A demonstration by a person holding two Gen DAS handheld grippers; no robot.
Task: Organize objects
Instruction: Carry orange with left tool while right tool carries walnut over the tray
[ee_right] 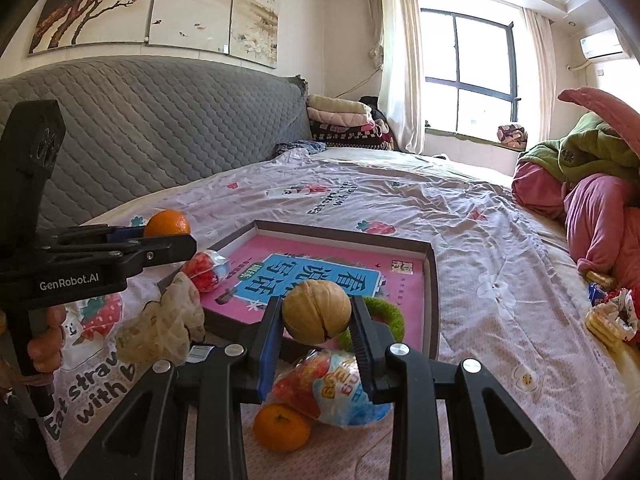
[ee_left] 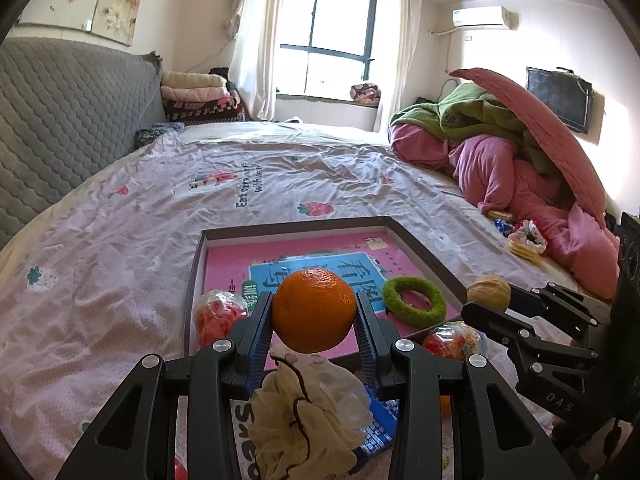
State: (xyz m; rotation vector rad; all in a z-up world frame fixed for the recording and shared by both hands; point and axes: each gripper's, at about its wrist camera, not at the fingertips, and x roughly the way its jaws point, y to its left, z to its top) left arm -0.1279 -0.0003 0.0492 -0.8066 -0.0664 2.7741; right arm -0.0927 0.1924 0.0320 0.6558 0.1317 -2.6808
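Note:
My left gripper [ee_left: 314, 316] is shut on an orange [ee_left: 314, 310] and holds it above the near edge of a shallow box [ee_left: 416, 252] with a pink book [ee_left: 240, 256] inside. My right gripper [ee_right: 317, 316] is shut on a walnut [ee_right: 317, 312] above the box's near edge [ee_right: 434, 280]. In the left wrist view the right gripper [ee_left: 486, 300] shows at right with the walnut [ee_left: 489, 293]. In the right wrist view the left gripper [ee_right: 160, 236] shows at left with the orange [ee_right: 167, 223]. A green ring [ee_left: 414, 302] and a red snack packet [ee_left: 218, 314] lie in the box.
On the bed sheet near me lie a cream scrunchie [ee_left: 308, 416], a second orange [ee_right: 282, 426], a candy bag [ee_right: 332, 388] and a blue packet [ee_left: 378, 428]. Biscuits and wrappers [ee_right: 608, 320] lie at right beside piled pink and green bedding [ee_left: 520, 152]. A grey headboard [ee_right: 140, 132] runs along the left.

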